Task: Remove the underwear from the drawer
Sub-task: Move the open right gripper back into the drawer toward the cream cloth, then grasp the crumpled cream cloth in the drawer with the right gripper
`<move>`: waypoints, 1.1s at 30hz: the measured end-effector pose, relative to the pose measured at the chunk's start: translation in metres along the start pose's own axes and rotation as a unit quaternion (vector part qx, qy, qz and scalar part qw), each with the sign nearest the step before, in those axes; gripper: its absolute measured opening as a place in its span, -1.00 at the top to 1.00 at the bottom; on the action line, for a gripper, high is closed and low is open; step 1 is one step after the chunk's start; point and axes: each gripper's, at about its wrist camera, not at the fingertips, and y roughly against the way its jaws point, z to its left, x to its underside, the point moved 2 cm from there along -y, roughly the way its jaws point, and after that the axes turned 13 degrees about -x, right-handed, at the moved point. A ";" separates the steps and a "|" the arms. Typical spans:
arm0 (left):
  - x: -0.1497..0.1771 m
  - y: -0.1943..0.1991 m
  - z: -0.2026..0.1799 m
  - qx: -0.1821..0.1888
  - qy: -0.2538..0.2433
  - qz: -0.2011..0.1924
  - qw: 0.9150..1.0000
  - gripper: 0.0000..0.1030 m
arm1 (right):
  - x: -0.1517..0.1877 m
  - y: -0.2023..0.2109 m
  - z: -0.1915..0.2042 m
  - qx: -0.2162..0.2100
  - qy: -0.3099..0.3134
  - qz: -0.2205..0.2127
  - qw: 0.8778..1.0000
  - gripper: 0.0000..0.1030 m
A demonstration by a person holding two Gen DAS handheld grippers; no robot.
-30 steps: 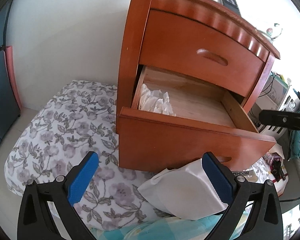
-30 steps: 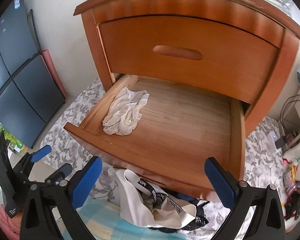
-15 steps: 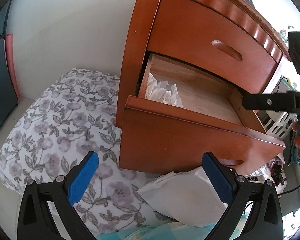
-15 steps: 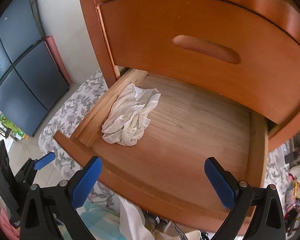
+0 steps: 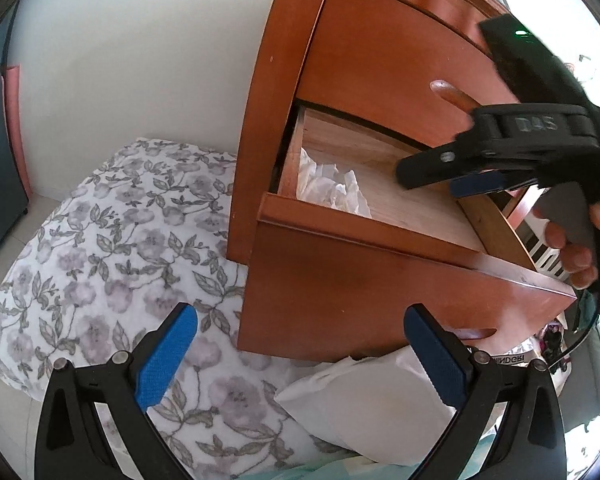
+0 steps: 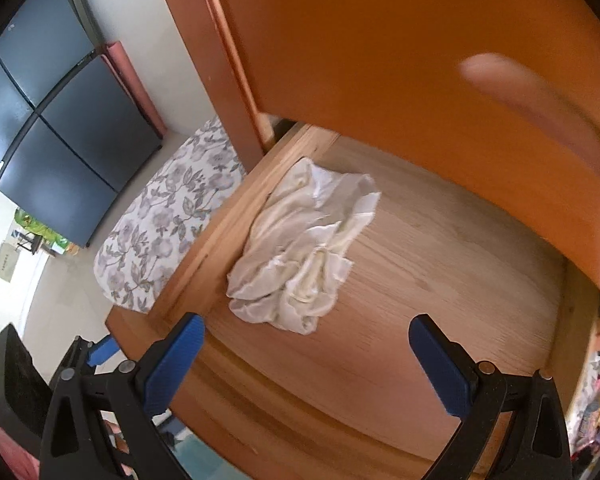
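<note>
A crumpled white piece of underwear (image 6: 304, 248) lies in the left part of the pulled-out lower drawer (image 6: 460, 272) of a wooden nightstand. My right gripper (image 6: 308, 364) hangs open just above the drawer floor, its blue pads either side of the cloth's near edge, a little short of it. In the left wrist view the same underwear (image 5: 332, 188) shows over the drawer front (image 5: 380, 292), and the right gripper's black body (image 5: 500, 148) reaches into the drawer from the right. My left gripper (image 5: 300, 356) stays open and empty, low in front of the nightstand.
The shut upper drawer (image 6: 420, 60) overhangs the open one closely. A floral bedding bundle (image 5: 112, 264) lies left of the nightstand, a white bag (image 5: 372, 404) under the drawer front. Dark cabinet doors (image 6: 60, 120) stand at the far left. A hand (image 5: 580, 256) holds the right gripper's handle.
My right gripper has moved forward and down into the open drawer, closing in on the underwear. The left gripper has crept closer to the nightstand. Both stay open.
</note>
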 end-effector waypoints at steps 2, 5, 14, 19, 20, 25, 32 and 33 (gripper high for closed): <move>-0.001 0.000 0.003 -0.004 0.005 -0.005 1.000 -1.00 | -0.004 -0.013 0.000 -0.009 -0.001 0.017 1.000 -1.00; -0.003 0.000 0.010 -0.011 0.015 -0.009 1.000 -0.99 | -0.008 -0.027 -0.002 -0.005 -0.005 0.036 0.999 -0.98; -0.004 -0.006 0.023 -0.020 0.032 -0.006 0.999 -0.99 | -0.018 -0.055 -0.016 -0.008 -0.028 0.077 0.997 -0.65; -0.004 -0.009 0.026 -0.020 0.036 -0.002 0.999 -0.99 | -0.019 -0.073 -0.018 -0.007 -0.031 0.102 0.994 -0.46; -0.004 -0.009 0.026 -0.020 0.036 -0.001 0.999 -0.99 | -0.019 -0.077 -0.018 -0.009 -0.030 0.108 0.994 -0.36; -0.004 -0.011 0.027 -0.018 0.038 0.002 0.999 -0.99 | -0.019 -0.081 -0.019 -0.018 -0.028 0.115 0.993 0.02; -0.003 -0.012 0.027 -0.018 0.040 0.004 0.999 -0.99 | -0.019 -0.080 -0.015 -0.027 -0.014 0.110 0.993 0.70; -0.003 -0.012 0.027 -0.018 0.040 0.004 0.999 -0.99 | -0.019 -0.079 -0.015 -0.028 -0.011 0.108 0.994 0.76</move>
